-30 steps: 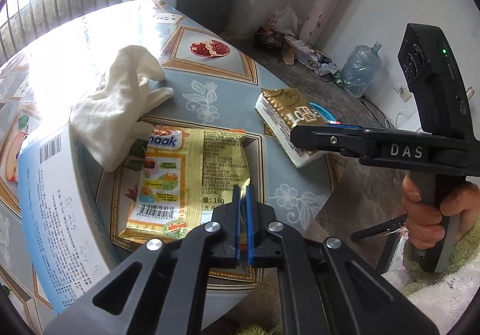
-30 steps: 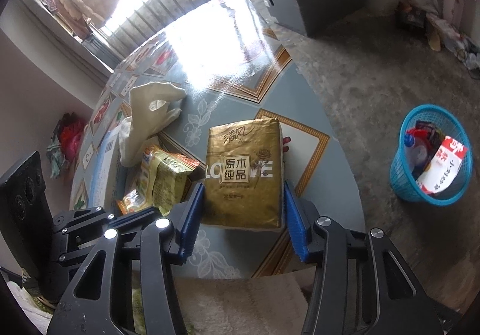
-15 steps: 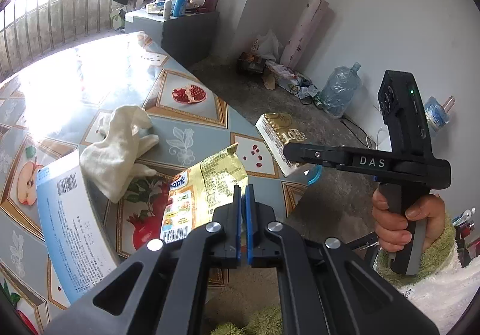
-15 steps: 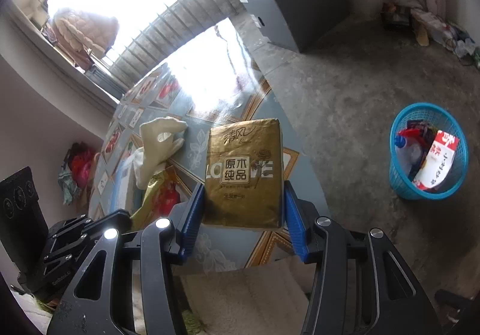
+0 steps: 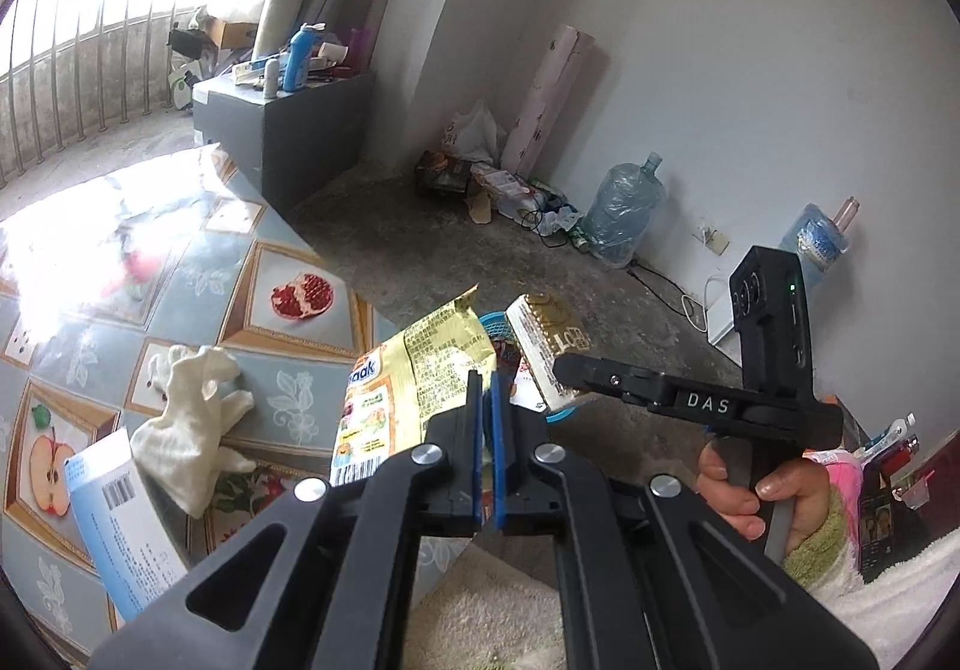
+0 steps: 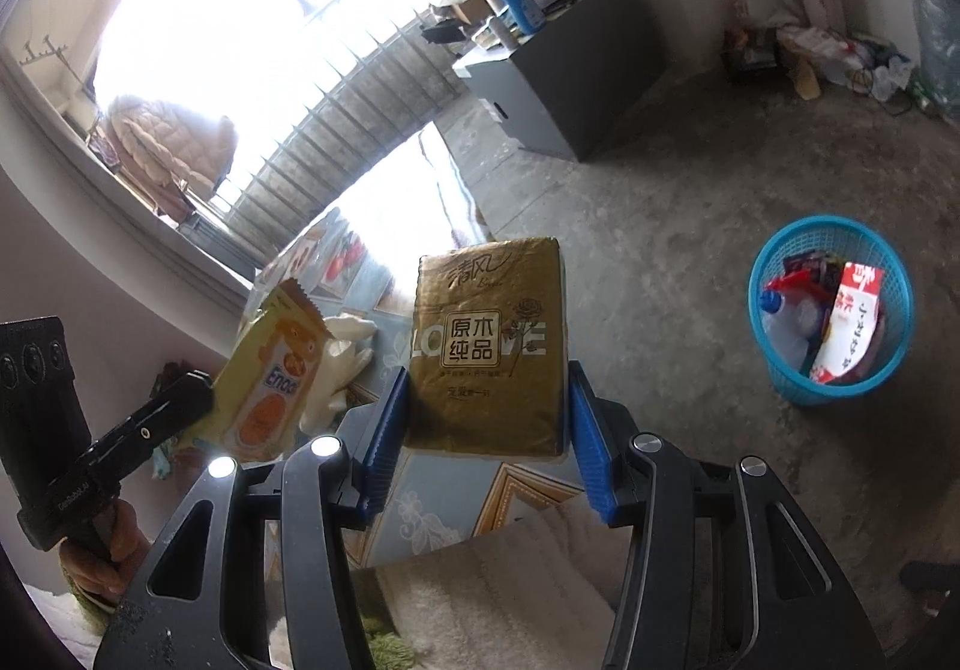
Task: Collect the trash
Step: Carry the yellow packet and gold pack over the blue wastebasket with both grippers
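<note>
A desk [image 5: 180, 274] covered in a blue fruit-patterned cloth stood on a bare concrete floor [image 6: 690, 178], with a barred window behind it. Nearest the left wrist camera, the left tongs [image 5: 486, 388] were clamped together on a corner of a yellow snack packet [image 5: 414, 370], which hung in the air above the desk edge. The right tongs [image 6: 486, 418] were clamped on a gold tissue pack [image 6: 489, 352], gripping it by both sides and holding it clear of the desk. On the desk below lay a white glove [image 5: 192, 418] and, beside it, a blue-and-white box [image 5: 120, 520]. Farther off on the floor stood a blue basket [image 6: 831, 310] already holding wrappers and a bottle, well apart from both packs. A dark grey cabinet [image 5: 300, 129] stood near the window, and a large water jug [image 5: 624, 208] sat against the far wall.
</note>
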